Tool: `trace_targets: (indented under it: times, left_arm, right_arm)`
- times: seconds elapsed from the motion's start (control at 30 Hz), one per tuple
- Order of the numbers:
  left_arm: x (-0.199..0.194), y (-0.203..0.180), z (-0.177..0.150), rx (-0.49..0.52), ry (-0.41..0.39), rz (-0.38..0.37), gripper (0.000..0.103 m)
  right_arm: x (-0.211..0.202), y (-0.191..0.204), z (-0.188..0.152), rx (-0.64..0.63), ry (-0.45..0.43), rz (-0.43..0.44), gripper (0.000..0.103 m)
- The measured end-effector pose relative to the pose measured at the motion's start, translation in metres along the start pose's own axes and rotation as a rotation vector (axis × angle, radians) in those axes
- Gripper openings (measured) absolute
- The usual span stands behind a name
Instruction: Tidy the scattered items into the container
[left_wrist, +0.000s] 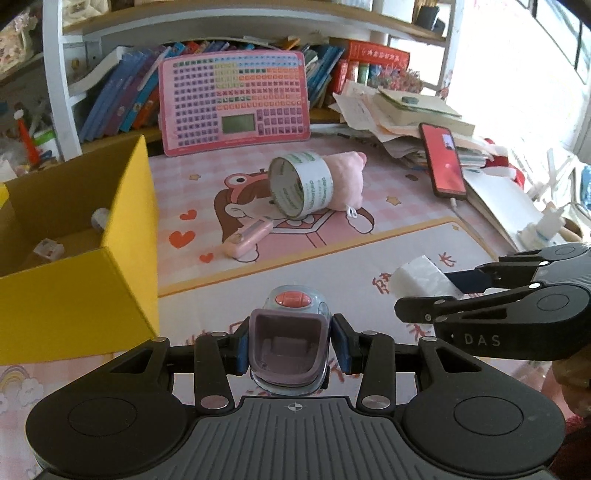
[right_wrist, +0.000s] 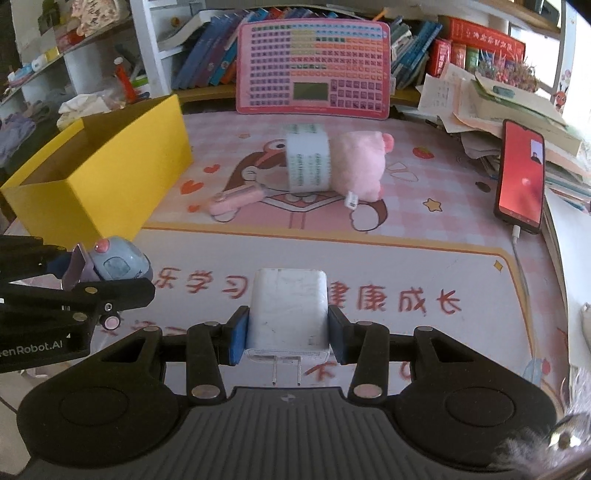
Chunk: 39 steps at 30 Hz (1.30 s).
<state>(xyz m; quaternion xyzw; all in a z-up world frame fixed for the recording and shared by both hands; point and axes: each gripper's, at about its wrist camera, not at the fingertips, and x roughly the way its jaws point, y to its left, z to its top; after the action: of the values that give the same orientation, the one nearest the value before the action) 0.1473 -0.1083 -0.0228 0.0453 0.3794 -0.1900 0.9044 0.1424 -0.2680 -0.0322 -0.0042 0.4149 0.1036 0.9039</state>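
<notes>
Pinching a small toy (left_wrist: 290, 343), perhaps a sharpener, the left gripper (left_wrist: 291, 349) is held near the yellow box (left_wrist: 74, 291); a white charger (right_wrist: 287, 310) is clamped by the right gripper (right_wrist: 287, 332).

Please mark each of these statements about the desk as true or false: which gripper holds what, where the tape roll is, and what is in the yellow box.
1. The left gripper is shut on the small blue toy device. True.
2. The right gripper is open and holds nothing. False: it is shut on the white charger plug.
3. The tape roll touches the pink plush pig. True.
4. The yellow box has nothing inside. False: small items already lie in it.
5. The phone has a dark screen. False: its screen glows red.
</notes>
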Motion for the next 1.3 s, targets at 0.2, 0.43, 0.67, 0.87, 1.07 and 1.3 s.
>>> trace_targets:
  times: [0.2, 0.43, 0.67, 0.87, 1.07, 1.3]
  left_arm:
    - [-0.033, 0.028, -0.023, 0.016, -0.016, -0.037, 0.041]
    - [-0.075, 0.063, -0.054, 0.036, -0.033, -0.052, 0.041]
    - [-0.105, 0.095, -0.082, 0.038, -0.050, -0.032, 0.041]
    - [-0.128, 0.119, -0.098, 0.027, -0.072, -0.003, 0.041]
    - [-0.145, 0.142, -0.112, 0.007, -0.078, 0.022, 0.041]
    - [-0.161, 0.165, -0.121, -0.036, -0.102, 0.060, 0.041]
  right_arm:
    - [-0.021, 0.038, -0.016, 0.026, -0.018, -0.053, 0.042]
    - [-0.040, 0.095, -0.040, 0.035, -0.022, -0.081, 0.042]
    - [-0.045, 0.149, -0.054, 0.019, -0.036, -0.066, 0.042]
    - [-0.049, 0.188, -0.057, -0.012, -0.051, -0.041, 0.042]
    - [-0.047, 0.217, -0.056, -0.039, -0.060, -0.020, 0.042]
    - [-0.045, 0.246, -0.052, -0.093, -0.074, 0.012, 0.042]
